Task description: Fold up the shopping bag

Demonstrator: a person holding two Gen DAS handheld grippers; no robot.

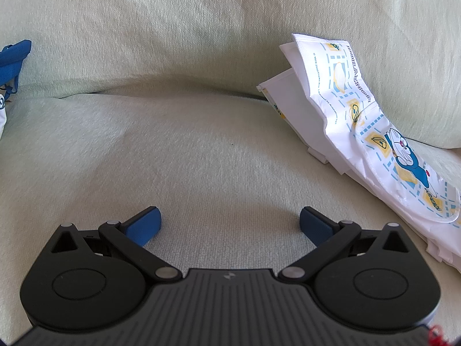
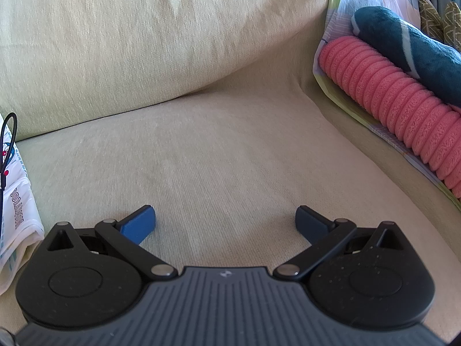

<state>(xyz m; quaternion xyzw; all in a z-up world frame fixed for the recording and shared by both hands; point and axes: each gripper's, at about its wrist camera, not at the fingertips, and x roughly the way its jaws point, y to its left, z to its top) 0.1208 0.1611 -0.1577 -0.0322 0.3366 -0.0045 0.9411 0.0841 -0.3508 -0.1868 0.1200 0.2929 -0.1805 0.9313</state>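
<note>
A white shopping bag (image 1: 357, 132) with blue and yellow cartoon print lies folded on the pale sofa seat, at the right of the left wrist view. Its upper end leans on the back cushion. My left gripper (image 1: 229, 225) stands open over bare seat fabric, well left of the bag, with nothing between its blue pads. In the right wrist view the same bag (image 2: 15, 201) shows only as an edge at the far left. My right gripper (image 2: 225, 223) is open too, to the right of the bag and holding nothing.
The sofa seat (image 1: 201, 150) and back cushion (image 2: 129, 34) fill both views. A blue and white fabric item (image 1: 11, 66) lies at the far left. A pink ribbed roll (image 2: 403, 109) and a dark teal plush (image 2: 409, 43) rest on a patterned cloth at right. A thin black cable (image 2: 7, 144) loops over the bag's edge.
</note>
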